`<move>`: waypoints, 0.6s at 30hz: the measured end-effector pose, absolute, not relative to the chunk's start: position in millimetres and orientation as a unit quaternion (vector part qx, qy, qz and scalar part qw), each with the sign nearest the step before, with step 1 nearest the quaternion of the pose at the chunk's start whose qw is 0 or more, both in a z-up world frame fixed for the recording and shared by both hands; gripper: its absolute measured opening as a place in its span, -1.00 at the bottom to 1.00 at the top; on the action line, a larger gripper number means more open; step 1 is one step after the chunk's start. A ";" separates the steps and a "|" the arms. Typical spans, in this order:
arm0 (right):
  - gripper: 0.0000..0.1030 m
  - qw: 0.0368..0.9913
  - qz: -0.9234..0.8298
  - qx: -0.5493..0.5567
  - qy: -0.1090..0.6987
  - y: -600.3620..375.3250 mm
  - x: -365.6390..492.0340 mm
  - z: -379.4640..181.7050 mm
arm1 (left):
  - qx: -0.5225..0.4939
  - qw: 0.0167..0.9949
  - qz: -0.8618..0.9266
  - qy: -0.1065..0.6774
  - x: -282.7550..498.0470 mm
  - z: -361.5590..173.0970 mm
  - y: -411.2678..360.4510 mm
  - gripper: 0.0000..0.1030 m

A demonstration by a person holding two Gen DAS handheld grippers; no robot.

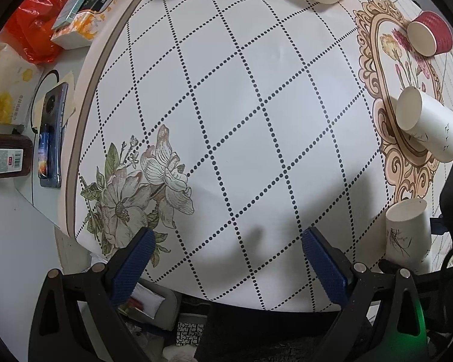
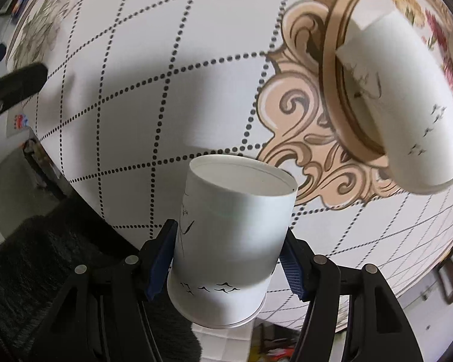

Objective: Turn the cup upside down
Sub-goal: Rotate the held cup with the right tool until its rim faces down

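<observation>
Holding a white paper cup [image 2: 229,241], the right gripper [image 2: 229,259] has its blue pads [image 2: 160,259] pressed on both sides of it. The cup is in the air over the round table [image 2: 136,90], near the table's edge. Its flat bottom points away from the gripper and its open rim sits close to the gripper, so it looks partly flipped.

The left gripper [image 1: 226,259] is spread wide with nothing in it, just above the table.

Paper cups are soft. I think a hard squeeze could dent it, and a loose hold could let it slip. It could also bump the other white cup [image 2: 407,102] lying near it.
</observation>
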State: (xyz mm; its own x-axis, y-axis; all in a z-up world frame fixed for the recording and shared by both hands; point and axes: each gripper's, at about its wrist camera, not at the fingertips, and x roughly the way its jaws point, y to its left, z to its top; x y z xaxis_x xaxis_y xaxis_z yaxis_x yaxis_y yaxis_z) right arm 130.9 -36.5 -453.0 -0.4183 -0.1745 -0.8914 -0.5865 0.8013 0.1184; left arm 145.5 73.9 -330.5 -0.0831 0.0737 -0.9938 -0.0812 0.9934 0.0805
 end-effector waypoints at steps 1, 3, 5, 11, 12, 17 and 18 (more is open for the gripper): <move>0.30 0.486 0.210 -0.229 0.817 -38.2 131.1 -454.1 | -0.002 0.676 0.057 0.735 141.2 -334.9 76.9 0.94; 0.32 0.486 0.205 -0.223 0.820 -43.2 132.6 -457.1 | -0.003 0.674 0.055 0.736 140.0 -338.3 76.2 0.94; 0.32 0.488 0.200 -0.213 0.823 -48.0 135.1 -458.5 | -0.001 0.673 0.053 0.738 138.0 -341.2 76.3 0.93; 0.51 0.494 0.202 -0.201 0.821 -52.9 149.5 -446.6 | 0.005 0.670 0.045 0.741 130.7 -351.7 68.9 0.93; 0.51 0.496 0.202 -0.197 0.822 -51.4 151.6 -441.7 | 0.006 0.670 0.043 0.741 129.2 -353.8 69.7 0.93; 0.51 0.519 0.191 -0.167 0.816 -66.2 170.2 -429.7 | 0.010 0.669 0.038 0.742 138.7 -361.9 67.8 0.93; 0.51 0.522 0.187 -0.163 0.816 -69.3 174.8 -428.2 | 0.011 0.669 0.037 0.742 137.9 -364.0 65.1 0.93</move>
